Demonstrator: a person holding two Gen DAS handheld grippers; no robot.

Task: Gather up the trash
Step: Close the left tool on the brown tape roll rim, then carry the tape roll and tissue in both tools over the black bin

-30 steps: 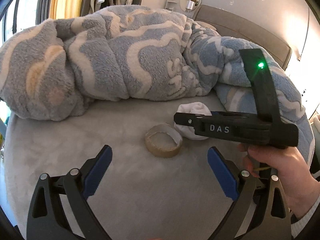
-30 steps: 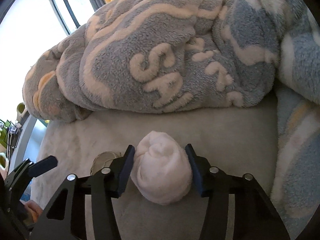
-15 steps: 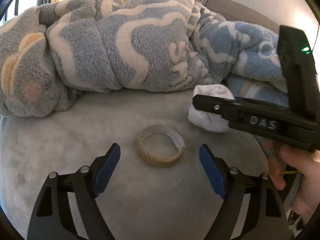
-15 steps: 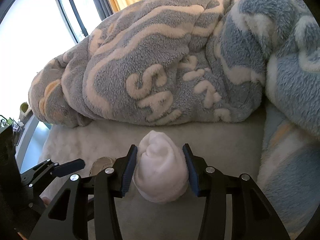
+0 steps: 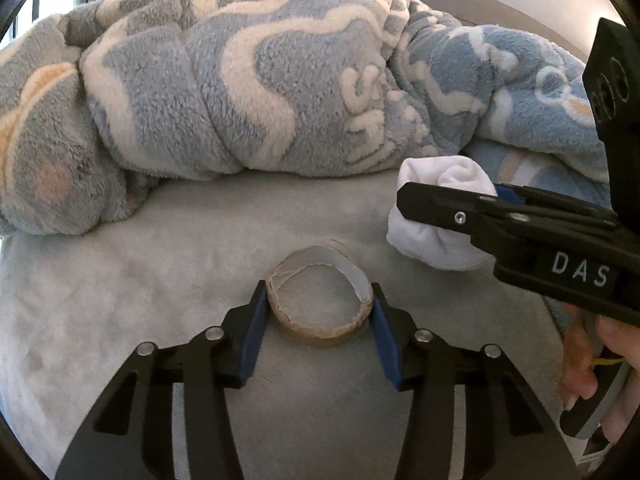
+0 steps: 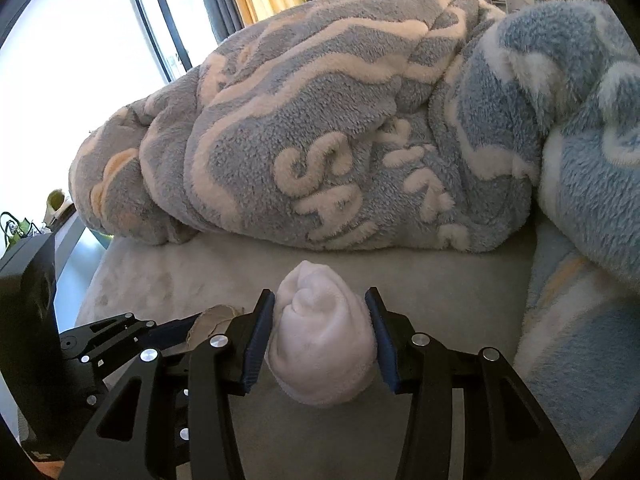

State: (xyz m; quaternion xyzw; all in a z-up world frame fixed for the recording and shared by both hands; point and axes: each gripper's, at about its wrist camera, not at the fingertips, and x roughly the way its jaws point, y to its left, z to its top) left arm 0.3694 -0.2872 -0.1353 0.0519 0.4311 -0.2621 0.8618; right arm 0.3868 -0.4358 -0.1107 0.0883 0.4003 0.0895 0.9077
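Observation:
A brown cardboard tape ring (image 5: 319, 307) lies on the grey bed cover. My left gripper (image 5: 318, 310) has its blue pads touching both sides of the ring and is shut on it. A rolled white sock (image 6: 322, 344) sits between the pads of my right gripper (image 6: 320, 332), which is shut on it and holds it just above the cover. The sock (image 5: 434, 216) and the right gripper (image 5: 500, 220) show at the right in the left wrist view. A bit of the ring (image 6: 212, 318) shows at the left in the right wrist view.
A bunched blue and cream fleece blanket (image 5: 248, 80) fills the back of the bed and curls round the right side (image 6: 580, 140). The grey bed cover (image 5: 120, 300) lies in front. A bright window (image 6: 72, 80) is at the left.
My left gripper moved forward and closed its pads onto the cardboard ring. My right gripper lifted the sock a little and kept its hold.

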